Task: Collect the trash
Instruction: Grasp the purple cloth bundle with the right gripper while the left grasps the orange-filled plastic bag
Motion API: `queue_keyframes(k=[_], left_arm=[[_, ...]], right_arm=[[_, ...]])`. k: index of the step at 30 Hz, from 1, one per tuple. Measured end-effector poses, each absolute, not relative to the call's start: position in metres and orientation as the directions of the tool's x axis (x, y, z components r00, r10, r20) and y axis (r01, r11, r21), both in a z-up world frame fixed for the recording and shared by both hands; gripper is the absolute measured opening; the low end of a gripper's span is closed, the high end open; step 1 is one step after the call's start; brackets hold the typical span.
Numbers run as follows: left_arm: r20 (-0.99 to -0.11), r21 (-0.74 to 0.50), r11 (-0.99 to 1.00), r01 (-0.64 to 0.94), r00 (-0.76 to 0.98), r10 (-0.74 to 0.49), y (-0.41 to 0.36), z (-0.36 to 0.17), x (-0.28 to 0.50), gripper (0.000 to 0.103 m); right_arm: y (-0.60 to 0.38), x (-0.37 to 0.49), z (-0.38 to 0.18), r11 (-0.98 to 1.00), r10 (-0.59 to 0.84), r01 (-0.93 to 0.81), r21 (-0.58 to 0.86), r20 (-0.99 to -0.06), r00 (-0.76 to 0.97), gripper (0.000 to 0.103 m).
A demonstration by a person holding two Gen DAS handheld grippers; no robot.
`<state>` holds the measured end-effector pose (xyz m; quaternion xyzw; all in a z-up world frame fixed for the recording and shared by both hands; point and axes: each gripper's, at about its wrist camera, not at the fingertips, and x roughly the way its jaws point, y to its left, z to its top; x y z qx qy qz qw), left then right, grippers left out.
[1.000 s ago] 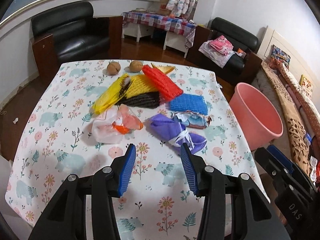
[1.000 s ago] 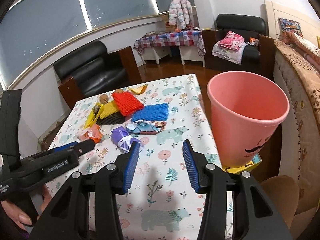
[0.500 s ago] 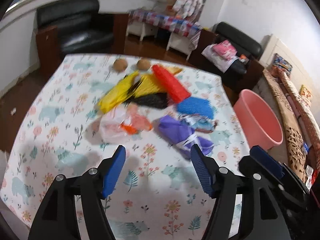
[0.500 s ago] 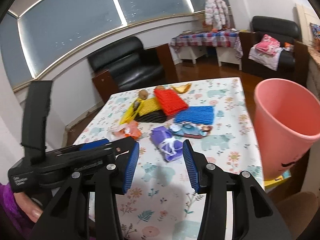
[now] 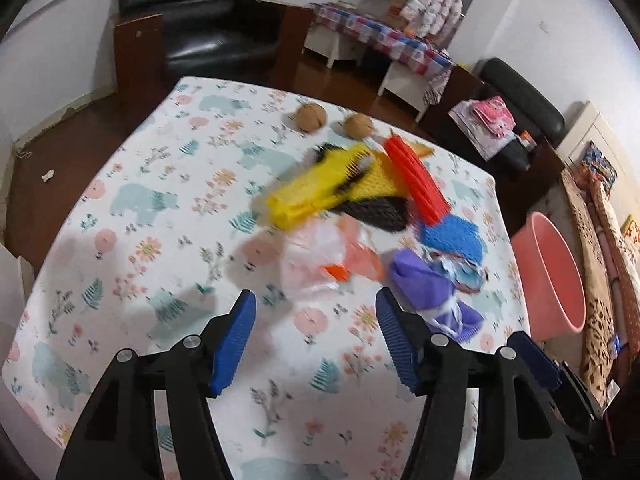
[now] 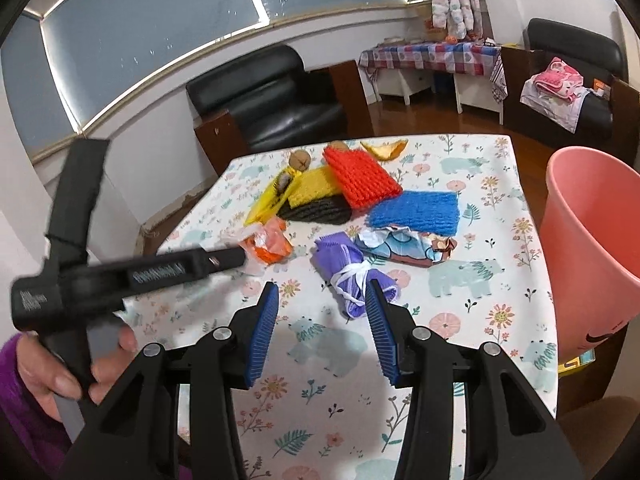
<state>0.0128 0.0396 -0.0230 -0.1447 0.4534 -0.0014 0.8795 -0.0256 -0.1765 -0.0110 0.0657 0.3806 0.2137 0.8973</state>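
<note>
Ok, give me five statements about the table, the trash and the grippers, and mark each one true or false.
1. The pink bin stands on the table. False: it stands beside the table, off its edge.
2. The left gripper holds nothing. True: its jaws are wide open, over bare cloth.
3. The red net lies partly on top of the yellow net. True.
4. The right gripper is shut on the purple bag. False: its jaws are open and the bag lies just beyond them.
5. The blue net is in the bin. False: it lies on the table, by the red net.
</note>
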Motion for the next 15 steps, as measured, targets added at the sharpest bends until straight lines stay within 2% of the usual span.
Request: queue_keyframes(k=[9,13,15], left_arm=[[-0.793,-0.228,0.967,-0.114,0.598,-0.117,0.053,-0.024,0.031,0.06],[-0.802,-0.245,0.965,-0.095,0.579,-0.146,0.052,-0.033,0.043,0.042],[-0.8,-0.25,0.965,-0.077,0.578,-0.162,0.051,-0.036,0.047,0.035]], right_arm=[[-0.2,-0.001,-0.027,0.899,0.437,-0.256,0.355,-0.685,0.583,0.046],[-0.207,0.011,-0.035,0.894,0.446,-0.235,0.382,-0.708,0.547,0.047],[-0.207,0.016,-0.037,0.891,0.452,-0.233,0.39,-0.714,0.535,0.055]])
